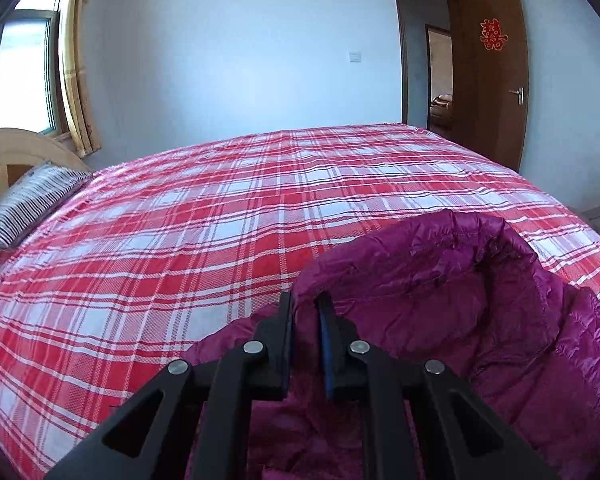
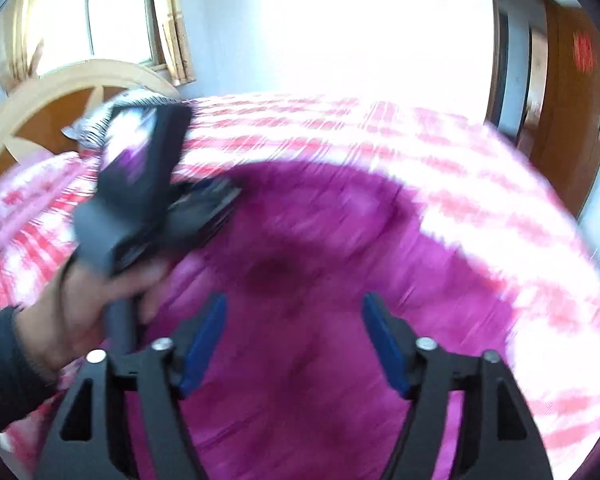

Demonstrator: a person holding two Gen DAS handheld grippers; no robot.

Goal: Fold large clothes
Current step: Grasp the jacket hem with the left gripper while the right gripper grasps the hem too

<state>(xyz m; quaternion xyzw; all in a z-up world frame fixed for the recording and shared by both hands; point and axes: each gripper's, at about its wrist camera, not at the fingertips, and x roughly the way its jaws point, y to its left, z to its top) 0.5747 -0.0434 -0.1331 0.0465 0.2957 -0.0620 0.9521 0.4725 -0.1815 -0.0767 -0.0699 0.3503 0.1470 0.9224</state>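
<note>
A magenta puffy jacket [image 1: 452, 304] lies on the red plaid bed [image 1: 204, 216], its collar or hood edge standing up in a curve. My left gripper [image 1: 305, 300] is shut on a fold of that jacket edge, with fabric pinched between its blue pads. In the blurred right wrist view the same jacket [image 2: 308, 264] spreads below my right gripper [image 2: 294, 304], which stands open above it with nothing between its fingers. A person's hand [image 2: 100, 292] in a dark sleeve holds the left gripper's body at the left of that view.
A striped pillow [image 1: 32, 204] rests against the wooden headboard [image 1: 4, 148] at the left. A window with yellow curtains [image 1: 74, 64] is behind it. A brown door [image 1: 496, 80] stands open at the far right. The bed's far half is bare plaid sheet.
</note>
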